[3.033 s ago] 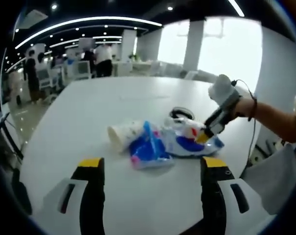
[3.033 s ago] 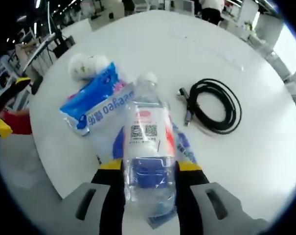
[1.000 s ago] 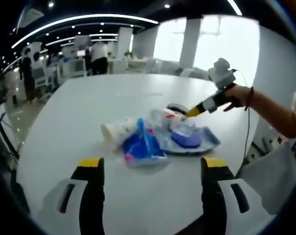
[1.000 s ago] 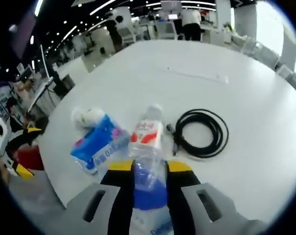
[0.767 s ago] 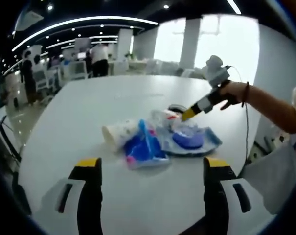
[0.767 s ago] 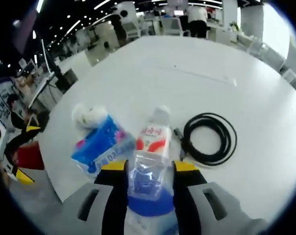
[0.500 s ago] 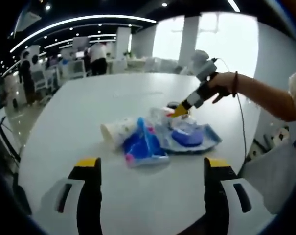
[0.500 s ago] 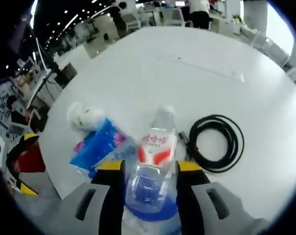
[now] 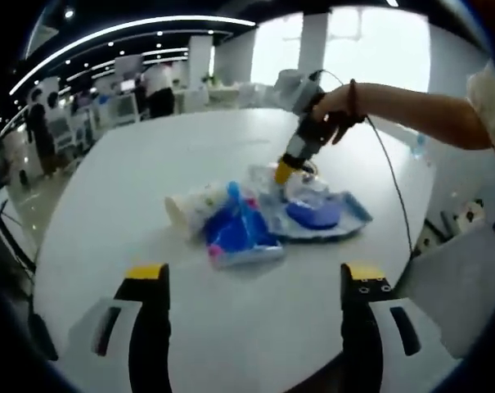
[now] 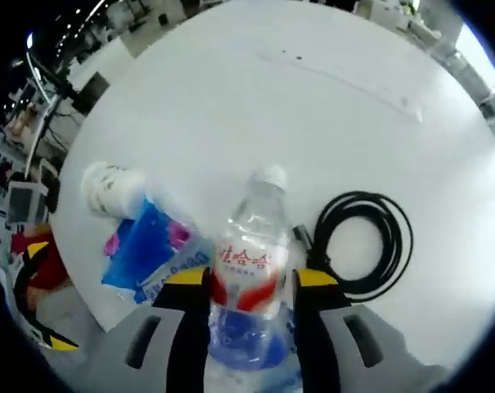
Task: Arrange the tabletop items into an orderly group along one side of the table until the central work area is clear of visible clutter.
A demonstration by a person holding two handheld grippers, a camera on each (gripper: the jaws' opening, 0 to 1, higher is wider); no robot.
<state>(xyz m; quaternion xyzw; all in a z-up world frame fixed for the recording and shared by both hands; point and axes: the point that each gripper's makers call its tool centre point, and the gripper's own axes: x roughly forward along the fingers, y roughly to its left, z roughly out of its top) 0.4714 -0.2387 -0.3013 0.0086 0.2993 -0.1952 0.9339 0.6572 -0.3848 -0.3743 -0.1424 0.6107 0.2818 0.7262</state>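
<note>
The water bottle [image 10: 249, 270] lay between the jaws of the right gripper [image 10: 249, 282], which were closed on its lower body; its long axis ran along the jaws and its white cap pointed away from the camera, with the black cable coil [image 10: 362, 244] just beside it and the blue tissue pack [image 10: 145, 246] and paper cup [image 10: 108, 187] on its other side. Compared with three seconds before, the right gripper [image 9: 290, 170] had moved from the near edge of the pile to its far side. The left gripper [image 9: 255, 282] hung apart from the bottle with its jaws wide, holding nothing, above the white table [image 9: 149, 164].
</note>
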